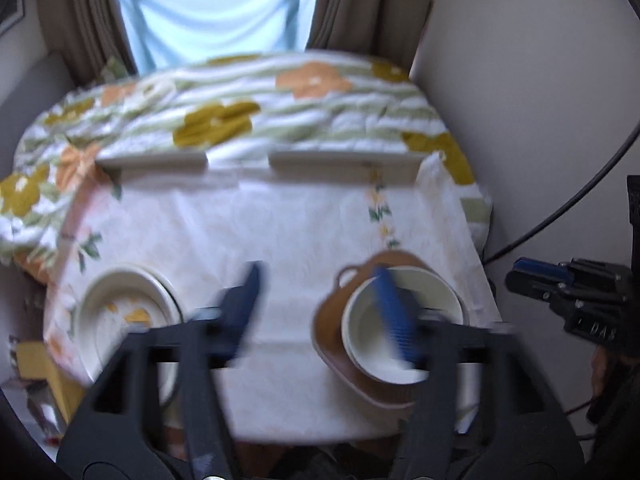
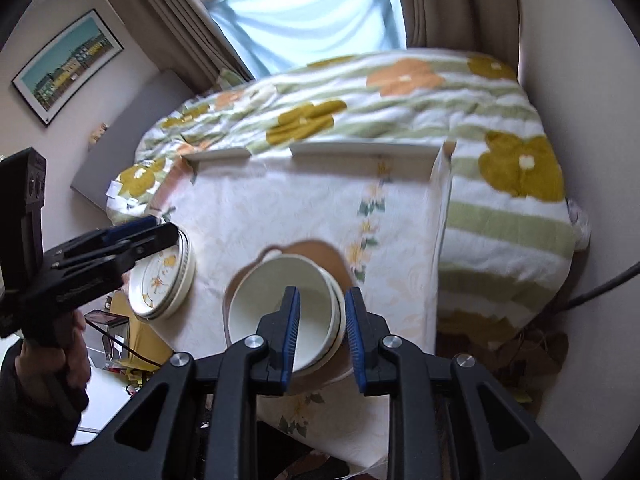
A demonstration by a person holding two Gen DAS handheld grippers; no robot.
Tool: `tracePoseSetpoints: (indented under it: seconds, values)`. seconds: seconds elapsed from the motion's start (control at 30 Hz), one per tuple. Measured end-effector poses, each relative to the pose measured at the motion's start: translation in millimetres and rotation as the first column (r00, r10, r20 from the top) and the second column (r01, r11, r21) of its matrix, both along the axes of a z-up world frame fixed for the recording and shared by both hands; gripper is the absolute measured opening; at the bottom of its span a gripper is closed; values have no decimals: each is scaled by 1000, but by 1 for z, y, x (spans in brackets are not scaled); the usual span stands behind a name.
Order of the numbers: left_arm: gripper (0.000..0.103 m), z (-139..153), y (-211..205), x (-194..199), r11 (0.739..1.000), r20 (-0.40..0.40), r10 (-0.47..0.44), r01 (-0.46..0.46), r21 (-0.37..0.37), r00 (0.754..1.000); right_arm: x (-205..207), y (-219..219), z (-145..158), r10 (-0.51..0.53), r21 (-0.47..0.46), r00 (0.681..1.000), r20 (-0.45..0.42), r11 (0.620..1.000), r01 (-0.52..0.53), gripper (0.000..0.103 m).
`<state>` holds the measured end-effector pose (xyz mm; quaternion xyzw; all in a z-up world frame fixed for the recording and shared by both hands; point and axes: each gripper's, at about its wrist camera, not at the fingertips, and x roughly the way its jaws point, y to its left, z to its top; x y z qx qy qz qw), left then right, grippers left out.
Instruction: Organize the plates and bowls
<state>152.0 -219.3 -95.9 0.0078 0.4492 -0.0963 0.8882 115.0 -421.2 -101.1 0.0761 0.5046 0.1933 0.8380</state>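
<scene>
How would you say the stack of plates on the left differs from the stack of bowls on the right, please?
1. The stack of plates is shallow and wide; the stack of bowls is deeper, with taller walls.
2. The plates carry an orange floral pattern, while the bowls look plain white inside.
3. The plates lie straight on the tablecloth; the bowls sit on a brown tray.

Both are round, pale and stacked on the same table.
</scene>
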Motion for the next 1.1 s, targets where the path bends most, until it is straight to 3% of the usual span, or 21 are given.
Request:
tracePoseSetpoints:
  seconds: [0.03,0.07,0.13,0.27,0.37,0.53,0.6,0.7,0.77,0.93,1.03,1.1]
  values:
    - [102,6,4,-5,1000,43,-5,4,24,999,-2,-2,4,-4,-11,1000,12,1000,4,46]
    - [103,8,7,-7,999,68,-22,19,44,997,-4,-4,5,-4,-21,1000,17,1000,5,73]
    - [103,1,8,-4,992,30,-73,70,100,997,-7,-5,4,-2,-38,1000,9,999,2,91]
    - [103,-32,18,9,983,-107,-96,111,147,990,1,-9,-17,-30,-169,993,-118,986,10,91]
    - [102,-59,29,17,986,-215,-104,129,106,971,5,-7,-32,-58,-276,986,-155,961,13,91]
    - [100,-92,25,28,971,-312,-166,210,111,935,10,12,-60,23,-330,973,-229,939,-99,91]
    - [91,-103,20,31,964,-348,-198,247,103,916,11,17,-70,47,-351,967,-249,927,-135,85]
    - [80,-116,11,35,953,-388,-235,291,90,891,15,20,-86,73,-339,953,-293,924,-175,67]
    - [78,-122,5,37,948,-401,-258,310,69,879,19,22,-91,93,-311,944,-316,930,-196,57]
    - [62,-132,-9,43,933,-427,-299,356,58,853,25,34,-106,148,-290,917,-369,919,-266,43]
    - [50,-141,-18,43,921,-449,-335,389,33,828,29,41,-117,184,-267,902,-391,915,-302,31]
    - [39,-143,-21,43,916,-441,-351,400,22,826,31,43,-123,188,-273,899,-395,910,-311,28]
